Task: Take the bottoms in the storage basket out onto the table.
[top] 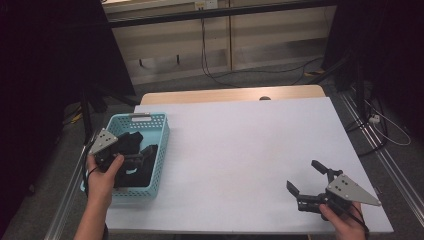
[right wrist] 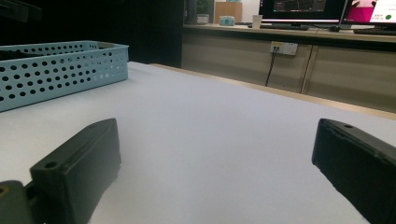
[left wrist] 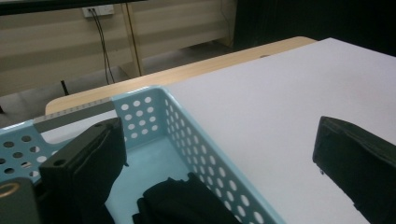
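Observation:
A light blue perforated basket (top: 161,131) stands at the table's left edge with dark black things (top: 131,142) lying in it. My left gripper (top: 141,156) hovers over the basket's near half, open; its jaws straddle the basket's right wall (left wrist: 205,154), one over the inside and one over the table. Between them lies a black item (left wrist: 187,203), untouched. My right gripper (top: 303,175) sits low at the table's near right corner, open, with nothing between its jaws. From the right gripper (right wrist: 217,128) the basket (right wrist: 56,70) shows far off to the left.
The white table top (top: 240,145) stretches between the two grippers, with a wooden strip (top: 230,94) along its far edge. Cables (top: 220,75) run across the floor beyond, and a metal rail (top: 385,155) borders the right side. Monitors (right wrist: 303,7) stand on a counter.

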Action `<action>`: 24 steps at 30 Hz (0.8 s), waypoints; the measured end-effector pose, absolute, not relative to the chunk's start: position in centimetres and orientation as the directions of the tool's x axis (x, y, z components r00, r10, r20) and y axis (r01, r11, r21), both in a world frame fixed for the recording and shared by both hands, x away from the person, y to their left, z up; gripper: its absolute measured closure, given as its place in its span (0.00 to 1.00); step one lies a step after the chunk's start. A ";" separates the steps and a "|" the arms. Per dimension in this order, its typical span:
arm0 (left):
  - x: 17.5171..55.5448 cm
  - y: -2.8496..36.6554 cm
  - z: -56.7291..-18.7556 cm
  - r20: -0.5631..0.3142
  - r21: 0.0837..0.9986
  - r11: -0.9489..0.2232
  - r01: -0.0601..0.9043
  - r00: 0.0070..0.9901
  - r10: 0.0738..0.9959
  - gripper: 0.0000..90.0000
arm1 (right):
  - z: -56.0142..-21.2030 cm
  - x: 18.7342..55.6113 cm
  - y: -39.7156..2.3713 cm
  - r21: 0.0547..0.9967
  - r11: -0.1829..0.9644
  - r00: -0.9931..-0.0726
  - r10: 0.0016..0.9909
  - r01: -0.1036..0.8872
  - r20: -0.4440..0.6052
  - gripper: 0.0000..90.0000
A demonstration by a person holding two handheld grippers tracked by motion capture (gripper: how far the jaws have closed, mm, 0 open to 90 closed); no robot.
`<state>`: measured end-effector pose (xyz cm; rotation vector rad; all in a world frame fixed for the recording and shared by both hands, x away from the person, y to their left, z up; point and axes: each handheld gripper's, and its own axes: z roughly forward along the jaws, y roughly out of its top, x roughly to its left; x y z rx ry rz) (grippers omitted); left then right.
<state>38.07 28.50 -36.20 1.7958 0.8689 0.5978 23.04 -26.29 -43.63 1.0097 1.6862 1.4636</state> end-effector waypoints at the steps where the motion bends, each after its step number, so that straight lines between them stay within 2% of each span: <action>1: 38.1 28.5 -36.2 0.005 0.930 -0.230 0.286 0.618 0.786 0.03 | -43.6 23.0 -26.3 0.990 0.068 -0.470 0.883 0.121 -0.003 0.00; 13: 40.1 29.1 -37.4 0.040 0.894 -0.314 0.320 0.641 0.767 0.03 | -43.6 23.0 -26.3 0.990 0.065 -0.477 0.879 0.122 0.001 0.00; 20: 40.7 29.4 -38.0 0.112 0.818 -0.461 0.344 0.691 0.714 0.04 | -43.6 23.0 -26.2 0.990 0.071 -0.481 0.877 0.124 -0.002 0.00; 24: 40.9 29.4 -38.2 0.111 0.801 -0.483 0.353 0.705 0.700 0.04 | -43.6 23.0 -26.0 0.989 0.089 -0.491 0.871 0.117 -0.020 0.00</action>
